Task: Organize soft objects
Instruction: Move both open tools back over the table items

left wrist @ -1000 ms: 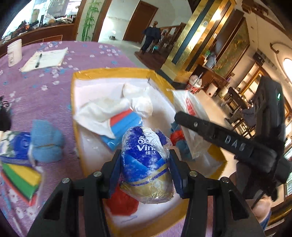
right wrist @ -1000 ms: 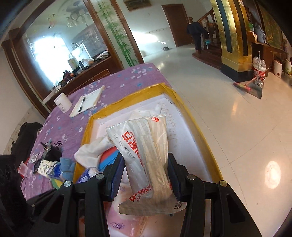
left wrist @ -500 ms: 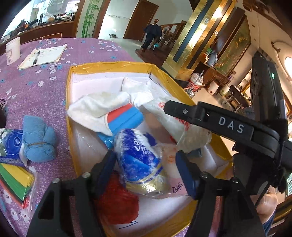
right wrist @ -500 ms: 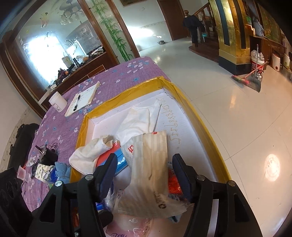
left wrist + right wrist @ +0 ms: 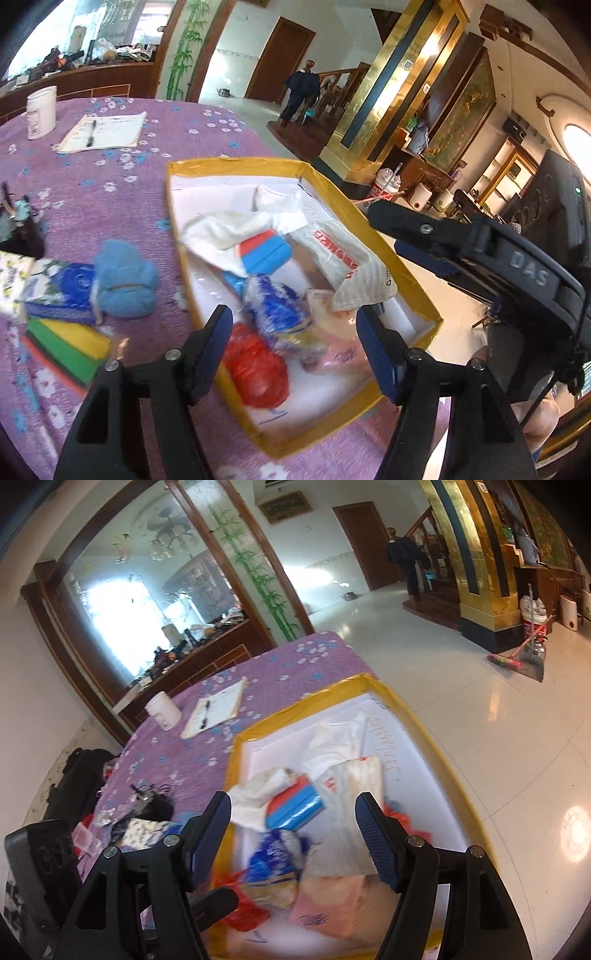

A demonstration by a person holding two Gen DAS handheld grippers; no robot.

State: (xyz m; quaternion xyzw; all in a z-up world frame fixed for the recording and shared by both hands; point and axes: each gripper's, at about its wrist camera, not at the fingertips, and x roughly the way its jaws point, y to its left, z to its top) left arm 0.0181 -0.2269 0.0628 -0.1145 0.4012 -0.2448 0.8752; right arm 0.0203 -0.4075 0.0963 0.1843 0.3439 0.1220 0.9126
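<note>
A yellow-rimmed white box [image 5: 229, 162] on the purple tablecloth holds soft things. My left gripper [image 5: 293, 317] hangs open above a blue tissue pack [image 5: 275, 310], which lies loose in the box beside a red bag [image 5: 258, 365]. The jaws of my right gripper [image 5: 293, 805] are opening, with nothing between them. Below it, a white pack with red print [image 5: 351, 786] rests in the box. A white cloth [image 5: 225, 230] and a red-and-blue sponge [image 5: 264, 251] lie further in. The right gripper [image 5: 391, 236] also shows over the box's right rim in the left wrist view.
Left of the box on the table lie a blue rolled towel [image 5: 123, 278], a blue tissue pack [image 5: 59, 288] and stacked coloured sponges [image 5: 66, 343]. A notepad with pen [image 5: 103, 131] and a white jar [image 5: 40, 112] sit at the far side. The box's right side overhangs the floor.
Both grippers opened and let go: the blue tissue pack and the white red-printed pack now lie in the box. Both grippers drew back and up from the box.
</note>
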